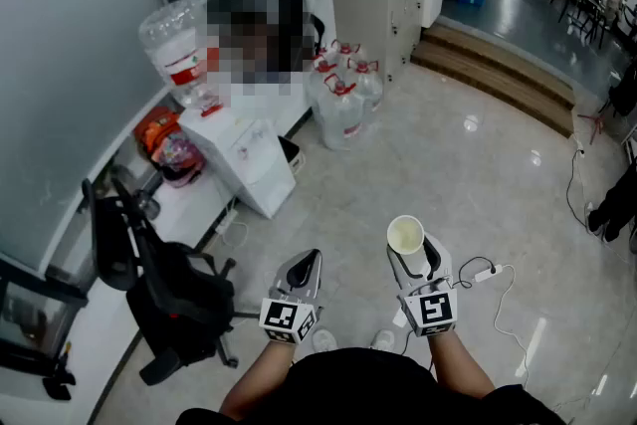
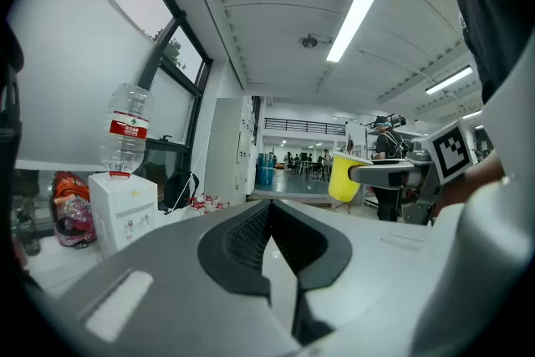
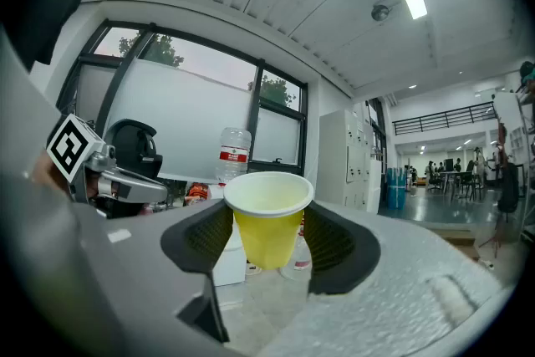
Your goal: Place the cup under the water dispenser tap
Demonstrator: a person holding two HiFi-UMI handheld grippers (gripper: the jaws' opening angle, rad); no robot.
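The yellow paper cup is not yet at its place. It is carried in the air by the right gripper, whose fingers are clamped on its two sides just under the rim. The cup stands upright with its mouth open to the top, and it looks empty. I judge it is held this way so that it can go under the tap without being turned.

The white water dispenser, with an upturned bottle on top, stands by the window wall, well apart from the cup, with open floor between them. So the carrying step is in hand, and the placing remains to be done. The taps on its front are too small to read clearly.

The left gripper hangs beside the right one with its fingers together and nothing between them. It seems to have no job here; one gripper is enough for such a light cup.
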